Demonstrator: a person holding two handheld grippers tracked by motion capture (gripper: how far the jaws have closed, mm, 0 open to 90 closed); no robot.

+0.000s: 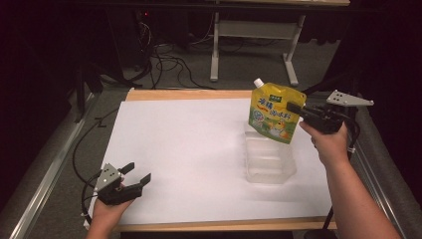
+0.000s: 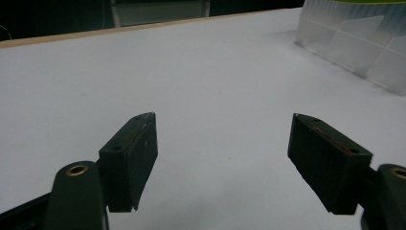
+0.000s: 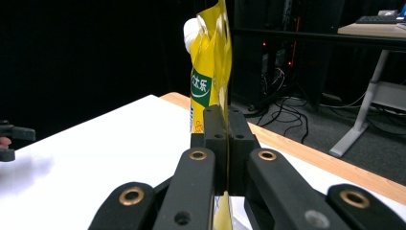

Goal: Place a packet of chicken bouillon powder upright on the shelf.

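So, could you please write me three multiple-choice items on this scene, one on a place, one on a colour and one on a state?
1. Where is the pouch?
A. Lifted above the clear container
B. Flat on the floor
C. Beside the left gripper

2. What is the main colour of the pouch?
A. Blue
B. Yellow
C. Red

3. How do the jaws of the left gripper stand?
A. Shut on the pouch
B. Shut on nothing
C. Open, with nothing between them

Answers:
1. A: the high view shows the right gripper holding the pouch up over the container at the right of the table.
2. B: the pouch is yellow with a white cap and a green logo in the right gripper view.
3. C: the left gripper view shows the two jaws wide apart over the bare white surface.
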